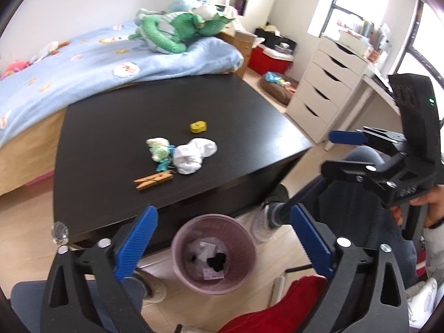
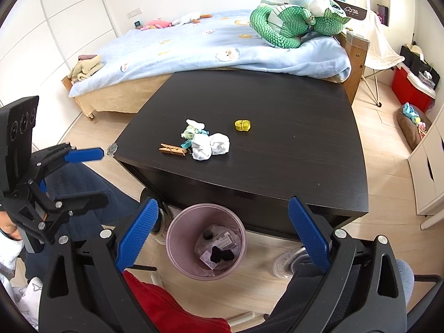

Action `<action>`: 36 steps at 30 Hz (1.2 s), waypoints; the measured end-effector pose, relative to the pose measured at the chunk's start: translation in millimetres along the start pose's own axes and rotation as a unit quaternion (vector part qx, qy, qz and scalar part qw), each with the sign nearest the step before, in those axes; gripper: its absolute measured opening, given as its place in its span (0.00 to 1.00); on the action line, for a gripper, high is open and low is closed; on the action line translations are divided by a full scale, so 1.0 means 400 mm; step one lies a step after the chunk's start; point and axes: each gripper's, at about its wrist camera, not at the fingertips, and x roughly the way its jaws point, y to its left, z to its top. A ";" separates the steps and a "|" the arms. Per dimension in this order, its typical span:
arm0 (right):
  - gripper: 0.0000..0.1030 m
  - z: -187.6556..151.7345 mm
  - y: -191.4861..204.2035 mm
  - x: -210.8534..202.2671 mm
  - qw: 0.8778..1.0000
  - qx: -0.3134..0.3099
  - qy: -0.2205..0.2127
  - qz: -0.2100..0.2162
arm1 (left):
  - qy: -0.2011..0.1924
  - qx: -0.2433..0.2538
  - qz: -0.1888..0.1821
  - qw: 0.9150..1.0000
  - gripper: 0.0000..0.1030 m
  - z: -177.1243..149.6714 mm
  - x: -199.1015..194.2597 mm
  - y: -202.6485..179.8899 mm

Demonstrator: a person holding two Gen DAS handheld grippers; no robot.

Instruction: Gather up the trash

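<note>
A pink bin (image 1: 213, 252) stands on the floor in front of the black table (image 1: 249, 116), with black scraps and paper inside; it also shows in the right wrist view (image 2: 206, 241). On the table lie white crumpled tissue (image 1: 194, 154) (image 2: 211, 145), a greenish wad (image 1: 158, 148) (image 2: 191, 131), a wooden clothespin (image 1: 152, 181) (image 2: 172, 149) and a yellow piece (image 1: 198, 126) (image 2: 242, 125). My left gripper (image 1: 222, 238) is open and empty above the bin. My right gripper (image 2: 222, 233) is open and empty above the bin too.
A bed with a blue blanket (image 2: 222, 44) and a green plush (image 2: 294, 25) lies behind the table. White drawers (image 1: 327, 83) stand at the right. A red cloth (image 2: 172, 308) lies near the bin, and a clear lid (image 2: 285, 263) is on the floor.
</note>
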 end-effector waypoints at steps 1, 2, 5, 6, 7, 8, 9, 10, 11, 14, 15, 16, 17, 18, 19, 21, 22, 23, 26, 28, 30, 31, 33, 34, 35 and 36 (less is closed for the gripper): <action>0.91 -0.001 0.001 0.002 1.000 -0.001 0.001 0.001 | -0.001 -0.003 0.005 1.000 0.93 0.000 0.000 0.004; 0.91 -0.001 0.003 0.003 1.000 -0.001 0.002 0.002 | -0.002 -0.005 0.009 1.000 0.93 -0.001 0.000 0.008; 0.93 -0.003 0.006 0.005 1.000 -0.002 0.003 0.007 | -0.002 -0.012 0.021 1.000 0.93 -0.002 0.001 0.020; 0.93 -0.004 0.007 0.005 1.000 -0.001 0.002 0.007 | -0.002 -0.016 0.022 1.000 0.93 -0.003 0.001 0.024; 0.93 -0.004 0.007 0.006 1.000 -0.001 0.002 0.008 | -0.002 -0.018 0.022 1.000 0.93 -0.002 0.002 0.026; 0.93 -0.004 0.007 0.006 1.000 0.000 0.002 0.009 | -0.002 -0.020 0.023 1.000 0.93 -0.002 0.004 0.029; 0.94 -0.004 0.007 0.007 1.000 0.000 0.002 0.009 | -0.002 -0.021 0.025 0.999 0.93 -0.002 0.004 0.031; 0.94 -0.004 0.007 0.007 1.000 0.001 0.001 0.008 | -0.003 -0.022 0.025 0.999 0.93 -0.003 0.003 0.032; 0.94 -0.004 0.007 0.007 1.000 0.001 0.002 0.008 | -0.003 -0.022 0.027 0.999 0.93 -0.003 0.003 0.032; 0.95 -0.002 0.007 0.008 1.000 0.000 0.000 0.009 | -0.007 -0.025 0.031 0.999 0.93 -0.003 0.001 0.035; 0.95 -0.001 0.008 0.009 1.000 0.001 0.000 0.011 | -0.008 -0.026 0.033 0.999 0.93 -0.004 0.001 0.036; 0.95 0.000 0.008 0.011 1.000 0.001 0.001 0.014 | -0.009 -0.027 0.034 0.999 0.93 -0.004 0.002 0.038; 0.95 0.001 0.009 0.014 1.000 0.000 0.001 0.016 | -0.010 -0.027 0.036 0.999 0.93 -0.003 0.003 0.040; 0.95 0.004 0.010 0.016 1.000 0.000 0.002 0.017 | -0.011 -0.028 0.038 0.999 0.93 -0.002 0.004 0.043; 0.95 0.006 0.011 0.018 1.000 -0.002 0.002 0.018 | -0.013 -0.029 0.040 0.999 0.93 -0.001 0.003 0.045; 0.95 0.015 0.014 0.025 1.000 -0.006 0.001 0.019 | -0.015 -0.032 0.045 0.998 0.93 0.003 0.008 0.053; 0.95 0.019 0.014 0.028 1.000 -0.007 0.001 0.021 | -0.015 -0.034 0.048 0.998 0.93 0.006 0.010 0.057; 0.95 0.024 0.015 0.032 1.000 -0.008 0.002 0.022 | -0.016 -0.035 0.050 0.998 0.93 0.009 0.013 0.062; 0.95 0.045 0.015 0.046 1.000 -0.014 0.003 0.022 | -0.017 -0.040 0.058 0.997 0.93 0.017 0.021 0.080; 0.95 0.064 0.016 0.057 1.000 -0.020 0.003 0.020 | -0.018 -0.044 0.059 0.997 0.93 0.020 0.022 0.090; 0.95 0.086 0.016 0.070 0.999 -0.026 0.004 0.021 | -0.019 -0.047 0.061 0.997 0.93 0.024 0.024 0.097; 0.95 0.094 0.018 0.076 0.999 -0.027 0.005 0.021 | -0.019 -0.049 0.061 0.997 0.93 0.025 0.025 0.102; 0.95 0.115 0.021 0.093 0.999 -0.032 0.007 0.023 | -0.021 -0.053 0.062 0.996 0.93 0.027 0.025 0.110; 0.95 0.127 0.023 0.105 0.999 -0.034 0.009 0.025 | -0.021 -0.054 0.062 0.996 0.93 0.025 0.025 0.111; 0.95 0.137 0.025 0.115 0.999 -0.035 0.012 0.026 | -0.021 -0.056 0.063 0.996 0.93 0.025 0.026 0.115; 0.95 0.150 0.029 0.131 0.999 -0.038 0.015 0.028 | -0.020 -0.057 0.064 0.996 0.93 0.024 0.027 0.118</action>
